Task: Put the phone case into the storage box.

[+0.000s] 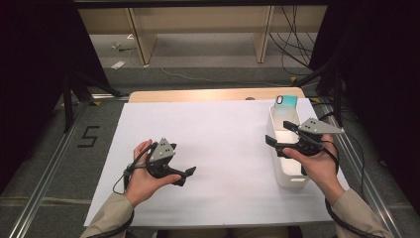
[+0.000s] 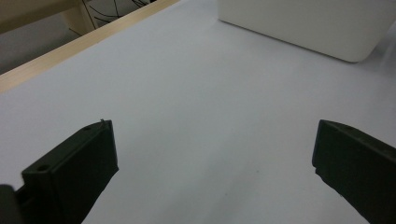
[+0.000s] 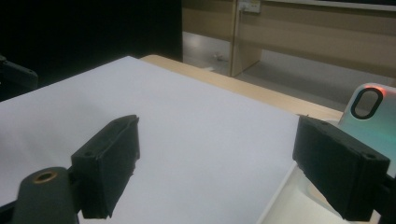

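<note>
My left gripper point(image 1: 187, 176) rests low over the white sheet point(image 1: 218, 148) at the front left, held in a hand, jaws pointing right. In the left gripper view its jaws point(image 2: 215, 140) stand wide apart with bare sheet between them. My right gripper point(image 1: 276, 133) hovers over a white bin point(image 1: 292, 178) at the right, jaws pointing left and open, nothing between them point(image 3: 217, 135). A phone in a teal case point(image 1: 286, 106) stands upright at the bin's far end; in the right gripper view the phone point(image 3: 369, 116) is just behind the right-hand jaw.
The white bin point(image 2: 303, 28) lies ahead of the left gripper across open sheet. The table's wooden edge point(image 1: 213, 94) runs along the back. Metal rails flank the table, with cables and shelving legs on the floor beyond.
</note>
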A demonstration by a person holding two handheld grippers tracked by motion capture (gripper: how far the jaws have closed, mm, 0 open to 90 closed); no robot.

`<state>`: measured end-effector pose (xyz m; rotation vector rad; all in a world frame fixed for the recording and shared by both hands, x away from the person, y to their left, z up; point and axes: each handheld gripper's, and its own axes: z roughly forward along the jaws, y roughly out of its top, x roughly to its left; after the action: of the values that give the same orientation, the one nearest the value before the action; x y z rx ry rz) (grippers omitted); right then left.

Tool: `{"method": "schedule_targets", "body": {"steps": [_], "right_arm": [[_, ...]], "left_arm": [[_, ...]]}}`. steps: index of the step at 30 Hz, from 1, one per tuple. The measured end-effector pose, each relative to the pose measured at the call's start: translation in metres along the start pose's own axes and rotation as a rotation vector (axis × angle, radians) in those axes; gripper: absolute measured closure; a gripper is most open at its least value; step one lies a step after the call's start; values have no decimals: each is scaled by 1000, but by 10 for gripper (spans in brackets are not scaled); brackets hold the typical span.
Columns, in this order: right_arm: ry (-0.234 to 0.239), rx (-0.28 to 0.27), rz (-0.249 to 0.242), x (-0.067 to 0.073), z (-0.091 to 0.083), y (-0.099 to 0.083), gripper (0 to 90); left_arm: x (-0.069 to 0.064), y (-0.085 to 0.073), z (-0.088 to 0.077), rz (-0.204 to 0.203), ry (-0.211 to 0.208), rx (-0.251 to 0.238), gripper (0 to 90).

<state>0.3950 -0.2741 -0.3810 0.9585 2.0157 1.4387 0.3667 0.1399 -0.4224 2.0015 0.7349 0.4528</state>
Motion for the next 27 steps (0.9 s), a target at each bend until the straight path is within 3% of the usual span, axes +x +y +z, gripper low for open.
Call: {"method": "schedule_targets", "body": {"steps": [27], "right_arm": [[38, 10, -14, 6, -12, -10, 156]], "left_arm": [[1, 0, -1, -2, 2, -4, 0]]}}
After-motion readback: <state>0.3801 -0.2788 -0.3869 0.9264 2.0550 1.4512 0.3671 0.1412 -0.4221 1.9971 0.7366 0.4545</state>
